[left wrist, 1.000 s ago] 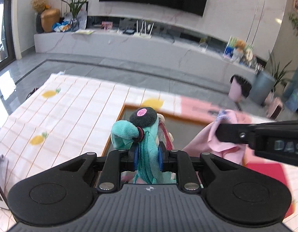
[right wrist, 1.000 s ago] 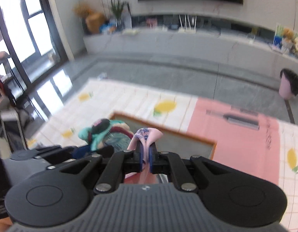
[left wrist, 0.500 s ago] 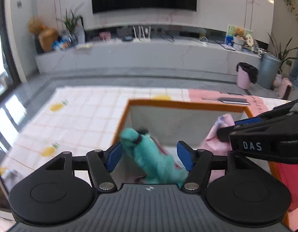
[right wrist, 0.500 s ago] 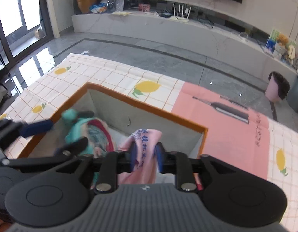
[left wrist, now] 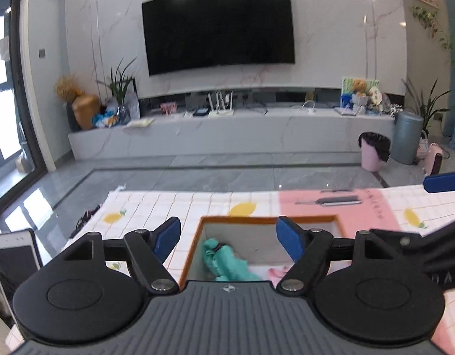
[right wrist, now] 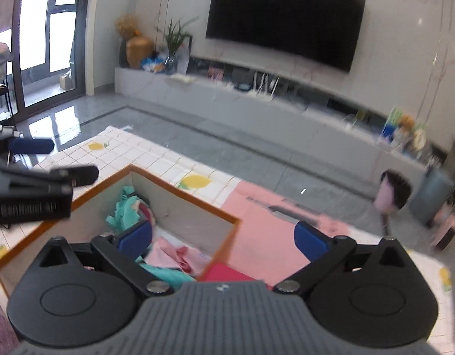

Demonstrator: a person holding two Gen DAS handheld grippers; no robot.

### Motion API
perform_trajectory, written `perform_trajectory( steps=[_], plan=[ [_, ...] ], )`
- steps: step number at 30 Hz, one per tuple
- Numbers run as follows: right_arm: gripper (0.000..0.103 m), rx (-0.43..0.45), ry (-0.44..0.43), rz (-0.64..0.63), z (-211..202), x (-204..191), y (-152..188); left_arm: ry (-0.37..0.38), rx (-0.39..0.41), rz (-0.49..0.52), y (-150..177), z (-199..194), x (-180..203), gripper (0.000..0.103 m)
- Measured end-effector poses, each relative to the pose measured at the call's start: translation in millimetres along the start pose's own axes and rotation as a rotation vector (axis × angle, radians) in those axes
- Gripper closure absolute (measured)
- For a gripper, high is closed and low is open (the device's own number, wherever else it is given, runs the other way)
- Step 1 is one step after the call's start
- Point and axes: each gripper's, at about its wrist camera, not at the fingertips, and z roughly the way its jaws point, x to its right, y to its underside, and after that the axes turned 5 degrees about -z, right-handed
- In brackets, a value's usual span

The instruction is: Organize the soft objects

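teal plush toy [left wrist: 224,261] lies in the left part of the orange-rimmed box [left wrist: 265,220], low against its left wall, seen from the left wrist between and below the spread blue pads of the left tongs [left wrist: 228,236]. those jaws have just been opening and now stand wide with nothing between them; the toy is released and apart from them. pink cloth [right wrist: 174,256] sits to its right on the box floor, crumpled, touching the teal fabric. right tongs [right wrist: 224,238] also released, jaws just opened to full spread, nothing pinched; the cloth lies below and near the left pad, not pressed by it. box stands on a worktop under a checked lemon-print cover [left wrist: 156,207] with a pink panel to the right.

step in hand, as i judge it: the drop-off into the box, both items let go. next move calls for drawing both tongs clear of the rim, then looking for any remaining soft item; none is plainly visible outside the box.
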Motion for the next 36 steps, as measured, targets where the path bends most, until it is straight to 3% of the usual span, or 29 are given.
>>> perform_trajectory(
  steps=[3, 7, 9, 14, 20, 23, 30, 36],
  plan=[
    [0.003, 0.060, 0.088, 0.035, -42, 12, 14, 0.022, 0.023, -0.021, -3, -28, 18, 0.016],
    [0.003, 0.148, 0.096, 0.157, -90, 29, 49, 0.043, 0.097, -0.051, 6, -65, 41, 0.015],
    [0.003, 0.185, 0.149, 0.173, -108, 30, 72, 0.046, 0.123, -0.062, 17, -79, 51, 0.015],
    [0.003, 0.151, 0.145, 0.194, -132, 24, 125, 0.102, 0.117, -0.110, 54, -89, 67, 0.015],
    [0.003, 0.074, 0.173, 0.108, -132, -2, 170, 0.161, 0.073, -0.002, 98, -82, 90, 0.015],
    [0.003, 0.104, 0.174, 0.134, -133, -3, 182, 0.202, 0.092, 0.001, 109, -80, 89, 0.015],
    [0.003, 0.100, 0.142, 0.184, -130, -1, 187, 0.169, 0.108, 0.074, 130, -83, 113, 0.015],
    [0.003, 0.089, 0.128, 0.226, -129, 4, 194, 0.180, 0.102, 0.044, 137, -84, 115, 0.015]
  ],
)
